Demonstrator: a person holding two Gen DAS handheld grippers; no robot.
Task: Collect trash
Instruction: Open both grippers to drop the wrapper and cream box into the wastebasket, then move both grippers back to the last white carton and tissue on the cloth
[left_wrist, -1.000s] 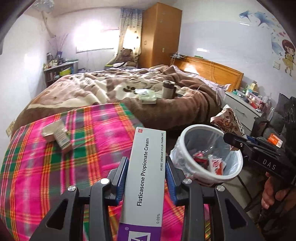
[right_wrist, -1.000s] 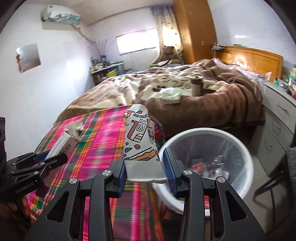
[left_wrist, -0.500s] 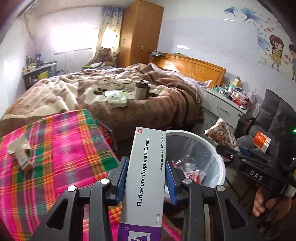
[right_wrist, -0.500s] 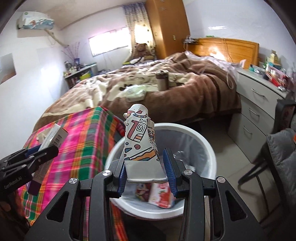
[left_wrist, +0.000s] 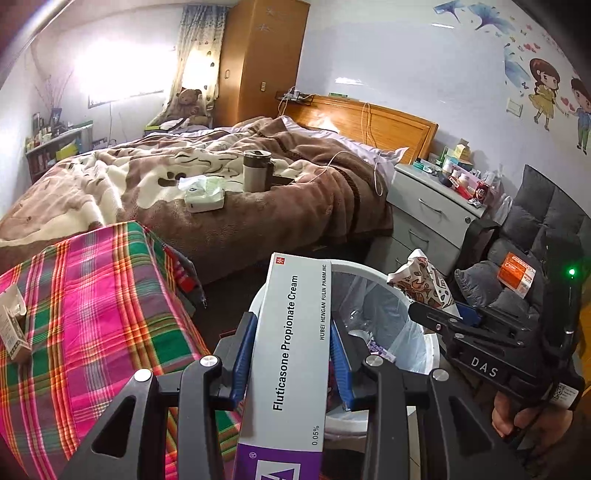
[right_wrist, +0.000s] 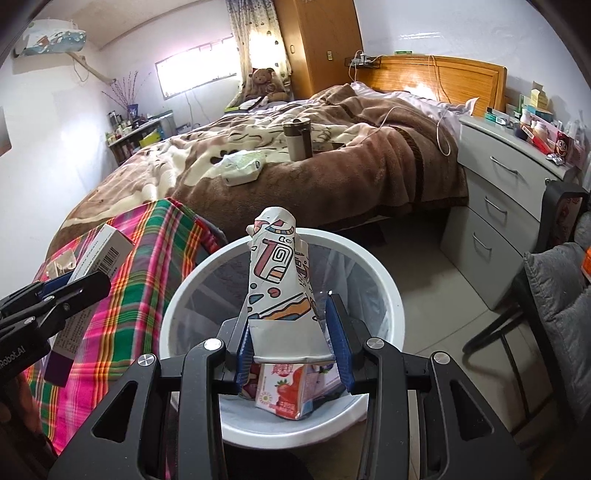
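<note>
Left gripper (left_wrist: 293, 354): blue-padded fingers (left_wrist: 242, 354) clamped on both long sides of a grey-and-purple cardboard box printed "Fluticasone Propionate Cream" (left_wrist: 295, 350); box points forward along the fingers, far end over the near rim of the bin.
Right gripper (right_wrist: 291, 343): blue-padded fingers (right_wrist: 338, 347) closed on the flat grey end of a crumpled white wrapper with coloured geometric print (right_wrist: 279, 280); wrapper stands upward above the bin opening.
Bin: round white plastic trash bin with clear liner (right_wrist: 388, 295), on the floor just beside the tabletop.
Bin contents: a red-and-white strawberry drink carton (right_wrist: 282, 389) and other packaging, partly hidden by the right gripper.
Cross-view: right gripper with wrapper shows in the left wrist view (left_wrist: 436, 317) at the bin's far-right rim; left gripper with box shows at the left edge of the right wrist view (right_wrist: 62, 299), over the cloth.
Tabletop: covered in pink, green and orange plaid cloth (left_wrist: 92, 295).
On tabletop: small beige cardboard box (left_wrist: 13, 332) near the left edge.
Background: bed with brown-and-cream blanket (left_wrist: 221, 184), a steel travel mug (left_wrist: 255, 171) upright on it; grey drawer unit (left_wrist: 424, 218) beside the bed.
</note>
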